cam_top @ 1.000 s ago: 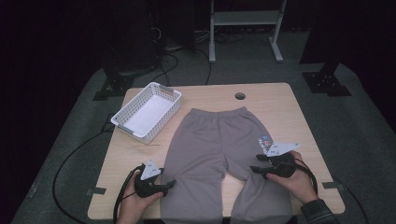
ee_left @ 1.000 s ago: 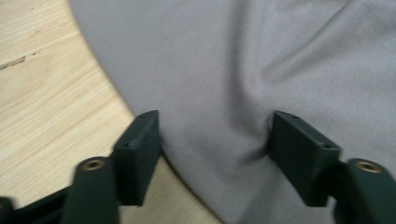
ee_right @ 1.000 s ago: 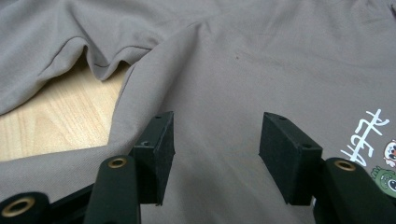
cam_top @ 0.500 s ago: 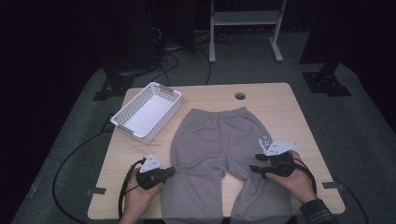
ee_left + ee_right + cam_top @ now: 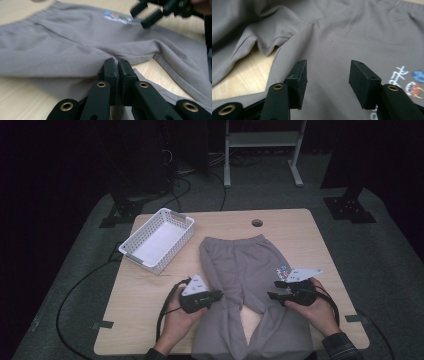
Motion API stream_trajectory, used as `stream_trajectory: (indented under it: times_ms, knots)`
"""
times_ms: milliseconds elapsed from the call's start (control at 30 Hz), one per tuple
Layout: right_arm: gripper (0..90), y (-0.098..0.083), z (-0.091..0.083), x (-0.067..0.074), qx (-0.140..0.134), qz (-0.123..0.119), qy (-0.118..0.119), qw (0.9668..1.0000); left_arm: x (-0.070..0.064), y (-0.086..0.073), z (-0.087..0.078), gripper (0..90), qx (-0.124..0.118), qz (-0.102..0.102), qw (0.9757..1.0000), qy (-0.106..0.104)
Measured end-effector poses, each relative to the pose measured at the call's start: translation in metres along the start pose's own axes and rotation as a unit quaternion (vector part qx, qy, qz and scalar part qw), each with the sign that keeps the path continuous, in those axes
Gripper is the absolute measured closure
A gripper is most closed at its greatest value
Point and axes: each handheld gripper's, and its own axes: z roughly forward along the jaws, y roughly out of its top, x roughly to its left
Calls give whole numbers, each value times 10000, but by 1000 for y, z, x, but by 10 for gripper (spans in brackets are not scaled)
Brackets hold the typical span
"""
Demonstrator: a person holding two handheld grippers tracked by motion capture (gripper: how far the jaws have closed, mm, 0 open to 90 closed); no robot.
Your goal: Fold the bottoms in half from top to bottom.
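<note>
The left gripper (image 5: pixel 117 65), clamped on the grey trousers (image 5: pixel 245 270), should lift slowly while the right gripper (image 5: pixel 327 83) hovers half-open.

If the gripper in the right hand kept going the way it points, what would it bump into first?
Probably the grey sweatpants. The right gripper has its jaws open just over the fabric near the colourful print, aimed across the cloth; how far off the cloth sits is hard to judge.
</note>
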Motion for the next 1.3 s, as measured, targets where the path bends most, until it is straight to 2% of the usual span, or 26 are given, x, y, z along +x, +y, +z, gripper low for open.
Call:
stream_trajectory:
  times_ms: [167,367,467,600,667,867,1000,1100,1233,1300]
  knots:
    - [480,9,-2,-3,-64,-5,-36,10000,-4,-5,30,866,468,-17,9988,-160]
    - [481,27,2,-6,-150,-28,4,9999,-7,-15,47,861,897,45,9957,-207]
    - [492,38,6,-5,-188,-20,35,9998,-7,-16,48,860,838,-20,9962,-229]
    - [524,57,17,-4,-243,-60,94,9996,-8,-18,47,850,850,61,9962,-202]
    - [549,68,27,-2,-234,-138,144,9995,-8,-19,46,844,851,103,9961,-203]
    - [600,97,65,4,-133,-353,398,9985,-9,-24,45,850,649,-51,9977,-192]
    - [620,113,91,9,-167,-410,582,9973,-11,-24,45,850,659,50,9978,-106]
    - [642,125,111,15,-173,-463,690,9964,-11,-25,45,850,606,1,9981,-118]
    - [645,138,142,20,-71,-536,859,9948,-12,-25,45,849,610,29,9981,-105]
    - [635,141,155,23,25,-541,866,9948,-11,-25,45,850,636,68,9979,-102]
